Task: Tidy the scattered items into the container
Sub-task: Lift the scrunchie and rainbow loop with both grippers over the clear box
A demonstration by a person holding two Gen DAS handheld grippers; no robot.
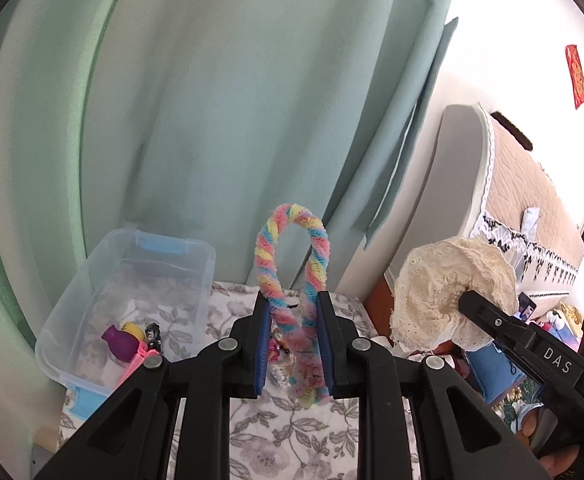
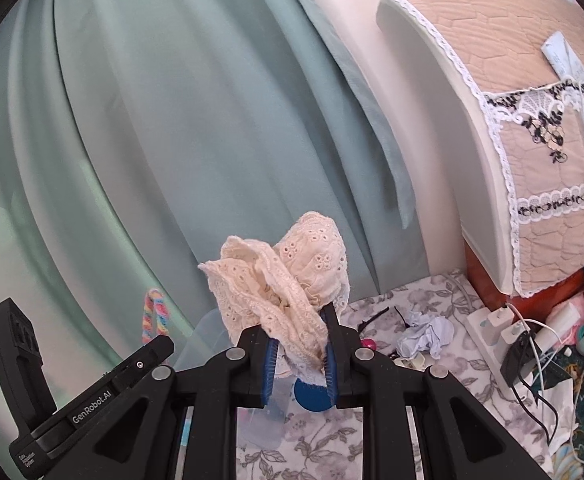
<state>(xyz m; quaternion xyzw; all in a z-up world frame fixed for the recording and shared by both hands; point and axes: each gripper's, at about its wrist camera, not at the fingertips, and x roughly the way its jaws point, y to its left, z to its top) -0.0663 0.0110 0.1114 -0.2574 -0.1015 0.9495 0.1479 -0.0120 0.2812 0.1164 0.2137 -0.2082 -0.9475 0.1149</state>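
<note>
Our left gripper [image 1: 293, 334] is clamped on a rainbow twisted loop [image 1: 290, 264] standing up between its fingers. Our right gripper [image 2: 297, 354] pinches a cream lace scrunchie [image 2: 282, 276] bunched above its fingertips. The clear bin [image 1: 132, 292] sits left of the left fingers, small toys [image 1: 130, 338] inside.

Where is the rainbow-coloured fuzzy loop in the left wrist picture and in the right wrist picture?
Left wrist view: the rainbow fuzzy loop stands upright at centre, clamped between the left gripper jaws.
Right wrist view: only its top shows at lower left, above the left gripper's black body.
Shared landmark: the cream lace scrunchie, held by the right gripper.
</note>
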